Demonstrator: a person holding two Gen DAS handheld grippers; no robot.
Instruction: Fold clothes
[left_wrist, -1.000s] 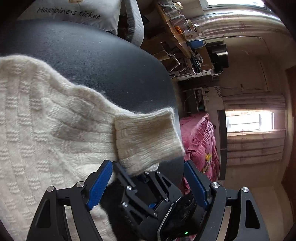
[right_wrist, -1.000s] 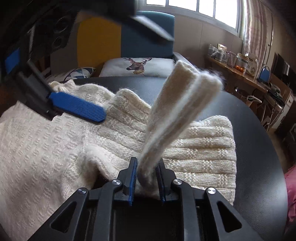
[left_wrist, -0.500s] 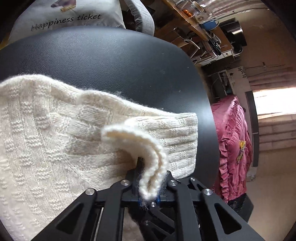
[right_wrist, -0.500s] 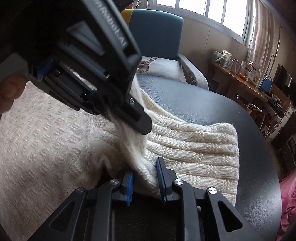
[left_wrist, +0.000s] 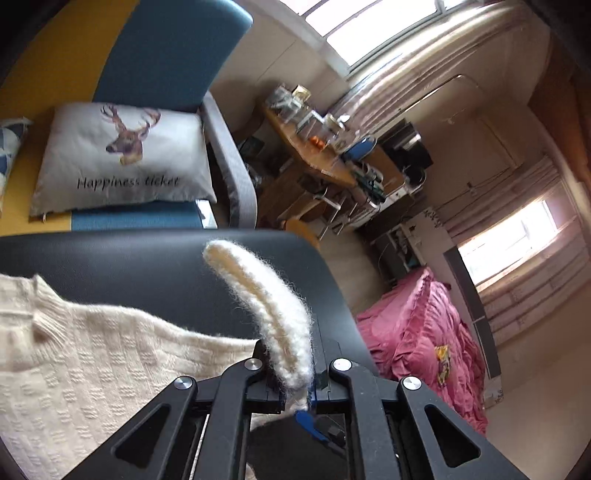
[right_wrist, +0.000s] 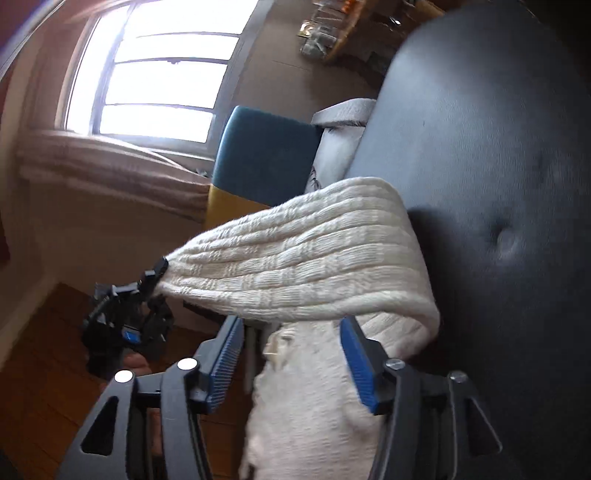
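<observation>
We are early in the fold: our left gripper (left_wrist: 295, 384) pinches the sweater (left_wrist: 92, 362) cuff up toward twelve o'clock off the black table (left_wrist: 147, 266), our right gripper (right_wrist: 291, 365) gapes empty, and the body, seemingly unfolded, lies at nine.

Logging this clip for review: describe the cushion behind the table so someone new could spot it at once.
In the left wrist view, look past the far edge of the black table to the blue and yellow sofa. The white cushion leans on its seat by the grey armrest. Unlike the patterned cushion at the frame's left edge, it bears a deer head and the words "Happiness ticket".
</observation>
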